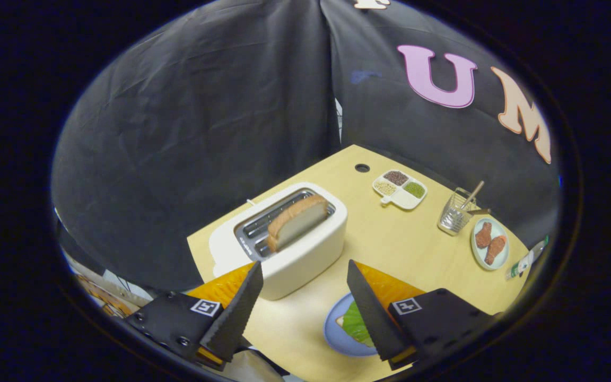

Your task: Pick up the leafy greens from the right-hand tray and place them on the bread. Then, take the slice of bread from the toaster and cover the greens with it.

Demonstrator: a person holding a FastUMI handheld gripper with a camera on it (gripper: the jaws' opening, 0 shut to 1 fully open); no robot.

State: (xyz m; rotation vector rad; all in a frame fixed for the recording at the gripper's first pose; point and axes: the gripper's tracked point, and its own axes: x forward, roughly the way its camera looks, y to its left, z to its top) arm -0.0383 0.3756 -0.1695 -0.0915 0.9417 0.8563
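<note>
Gripper [305, 278] fingers spread, empty | leafy greens [356, 323] on blue plate [332, 331], 5 o'clock | bread slice [297, 220] in toaster [305, 254], 12 o'clock

One toaster [284, 241], two plates [337, 331].

A pale wooden tabletop [390, 249] runs diagonally through the lower middle of the frame, with a small dark round hole [362, 167] near its far corner, just above centre. To the right of that hole sits a white sectioned dish [400, 189] holding dark brown, beige and green grains in separate compartments. Further right stands a clear ribbed glass holder [455, 216] with a thin wooden stick [472, 194] leaning out of it. Just beside it, lower right, lies a pale blue-green round plate [490, 243] carrying two brown fried pieces [489, 242]. At the table's right edge rests a small green-and-white bottle [522, 263], lying tilted.
</note>
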